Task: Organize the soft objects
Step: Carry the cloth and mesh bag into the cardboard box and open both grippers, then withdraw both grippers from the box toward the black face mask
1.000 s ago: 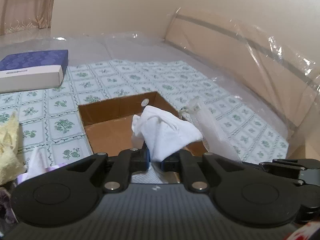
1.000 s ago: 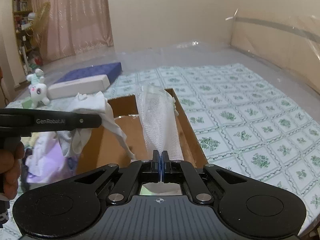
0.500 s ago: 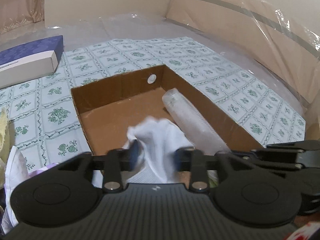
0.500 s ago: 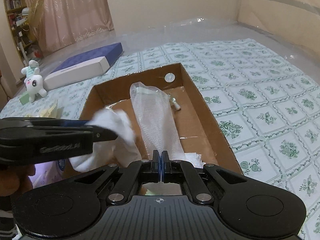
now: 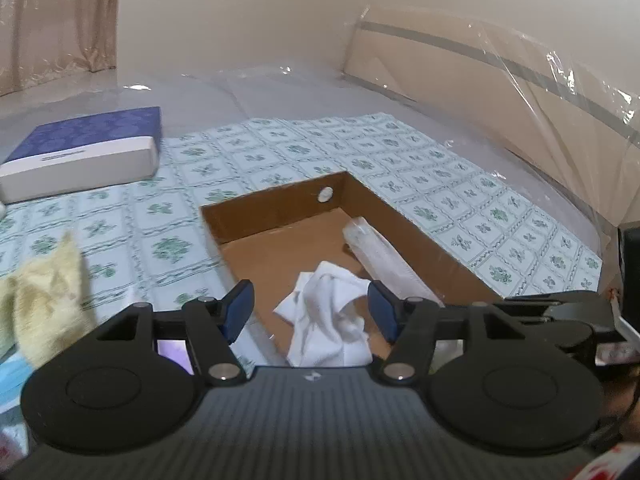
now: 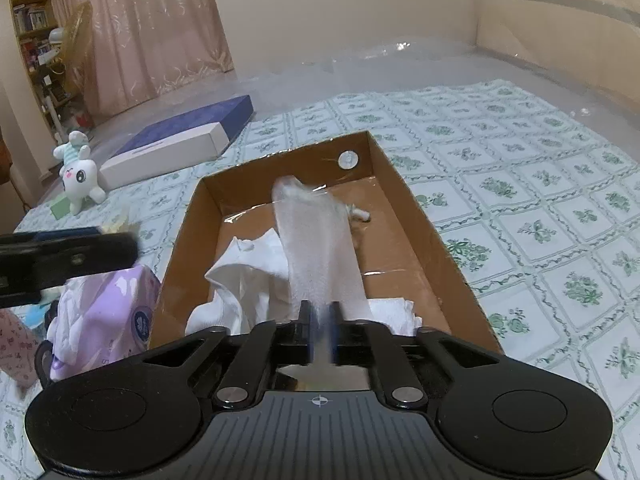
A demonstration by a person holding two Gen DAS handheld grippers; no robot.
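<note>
The step in hand was dropping soft things into the cardboard box (image 6: 420, 216) in the middle of the right wrist view. The left gripper (image 5: 311, 312) had its jaws wide and opening more. The white cloth (image 5: 326, 320) lay loose between them, low in the middle of the left wrist view, and no pad pressed on it. It rested on the box floor. The right gripper (image 6: 319, 322) was just starting to open. The white mesh sleeve (image 6: 316, 240) ran from its jaws up into the box; whether the pads had let go was too blurry to tell. Next, I think both hands should pull back and reach for the purple tissue pack (image 6: 120, 304) at lower left.
</note>
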